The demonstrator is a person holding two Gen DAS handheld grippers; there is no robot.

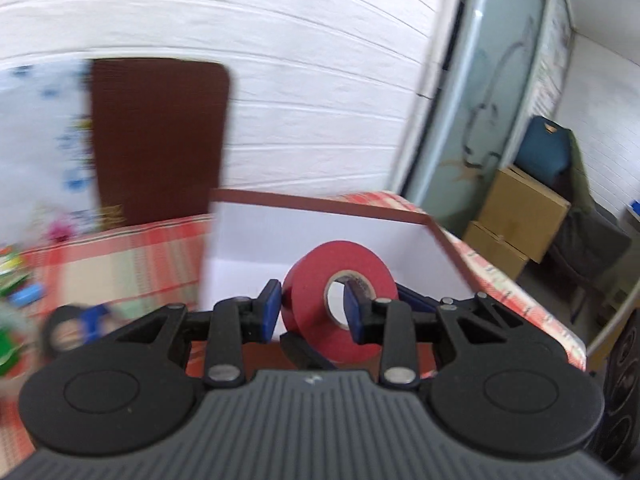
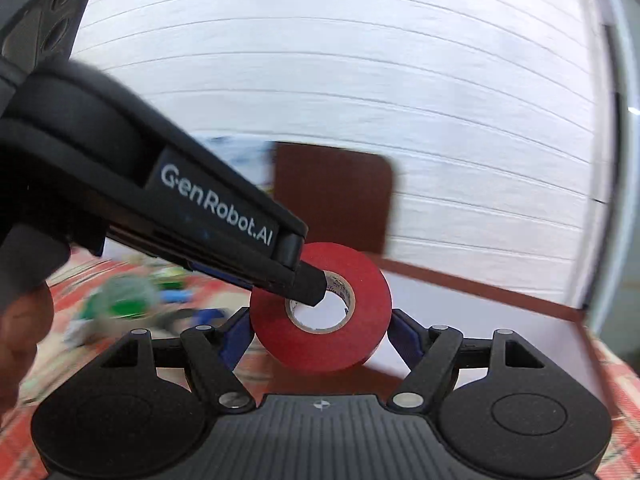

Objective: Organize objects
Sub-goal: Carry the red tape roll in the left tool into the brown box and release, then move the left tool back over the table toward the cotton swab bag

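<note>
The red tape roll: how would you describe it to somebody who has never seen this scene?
Find the white box with a brown rim on the checked cloth. Above it, the red tape roll is pinched through its hole by the left claw: the only red ring there.

A red tape roll (image 1: 340, 300), a red-and-green checked tablecloth (image 1: 132, 252) and a brown-rimmed white box (image 1: 320, 240) are seen.

Home storeroom: checked tablecloth (image 1: 132, 248), stacked cardboard boxes (image 1: 516, 216)

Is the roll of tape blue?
No, the tape roll is red; only the pads of the gripper fingers beside it are blue.
</note>
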